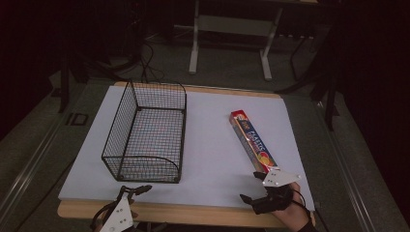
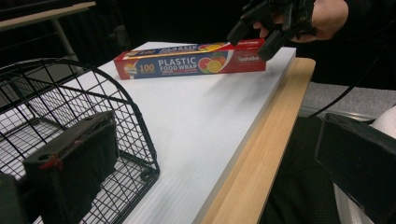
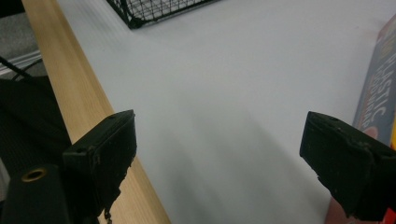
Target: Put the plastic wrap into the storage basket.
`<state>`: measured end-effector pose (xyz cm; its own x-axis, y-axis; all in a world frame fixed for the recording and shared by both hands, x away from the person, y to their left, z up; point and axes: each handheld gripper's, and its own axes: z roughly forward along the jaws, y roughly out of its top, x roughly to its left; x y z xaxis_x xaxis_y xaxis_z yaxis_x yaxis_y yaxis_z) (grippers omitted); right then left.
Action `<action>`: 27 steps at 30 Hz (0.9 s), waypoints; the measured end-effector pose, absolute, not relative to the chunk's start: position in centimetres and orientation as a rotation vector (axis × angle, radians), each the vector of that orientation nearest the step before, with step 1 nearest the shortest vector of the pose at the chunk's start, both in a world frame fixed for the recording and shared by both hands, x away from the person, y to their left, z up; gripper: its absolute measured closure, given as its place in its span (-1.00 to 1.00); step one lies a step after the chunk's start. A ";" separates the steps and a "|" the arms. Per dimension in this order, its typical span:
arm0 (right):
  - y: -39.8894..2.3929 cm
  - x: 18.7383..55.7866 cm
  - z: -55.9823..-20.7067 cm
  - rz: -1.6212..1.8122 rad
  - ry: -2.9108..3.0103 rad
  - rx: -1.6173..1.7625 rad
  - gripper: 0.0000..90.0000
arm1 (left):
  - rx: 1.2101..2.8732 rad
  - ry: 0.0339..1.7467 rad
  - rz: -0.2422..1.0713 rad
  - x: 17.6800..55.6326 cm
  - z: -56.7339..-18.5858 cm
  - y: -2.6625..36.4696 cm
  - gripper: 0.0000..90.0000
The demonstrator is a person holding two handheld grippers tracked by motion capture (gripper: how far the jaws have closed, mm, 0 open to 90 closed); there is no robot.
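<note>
Table inventory: wire basket (image 1: 145,133), plastic food wrap box (image 1: 253,141), white board (image 1: 212,145).
Left gripper (image 1: 131,190) and right gripper (image 1: 252,186): jaws spread wide, holding nothing; right beside the box's near end.

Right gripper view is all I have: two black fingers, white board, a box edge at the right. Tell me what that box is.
Observer: It is a long red and blue box printed PLASTIC FOOD WRAP.
Operator: Give me its position on the table.
Observer: In the high view it lies flat on the white board, right of the wire basket, its near end by the right gripper.
Operator: Report what is in the basket.
Observer: The high view shows it empty.
Operator: Report the left gripper.
Observer: The left gripper is open at the table's near edge, just in front of the basket's curved end.
</note>
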<state>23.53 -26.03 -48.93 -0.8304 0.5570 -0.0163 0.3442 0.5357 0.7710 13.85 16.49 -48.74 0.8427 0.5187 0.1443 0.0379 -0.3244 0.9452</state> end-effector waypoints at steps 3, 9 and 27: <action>-26.1 23.6 -49.0 1.150 2.521 0.750 -0.76 | 1.856 0.418 0.514 13.8 -48.7 16.5 -1.00; -26.7 23.7 -48.4 1.170 2.471 0.743 -0.75 | 1.857 0.412 0.510 13.8 -48.7 16.5 -1.00; -29.0 26.7 -48.1 1.093 2.254 0.963 -0.65 | 1.850 0.415 0.521 13.8 -48.7 16.5 -1.00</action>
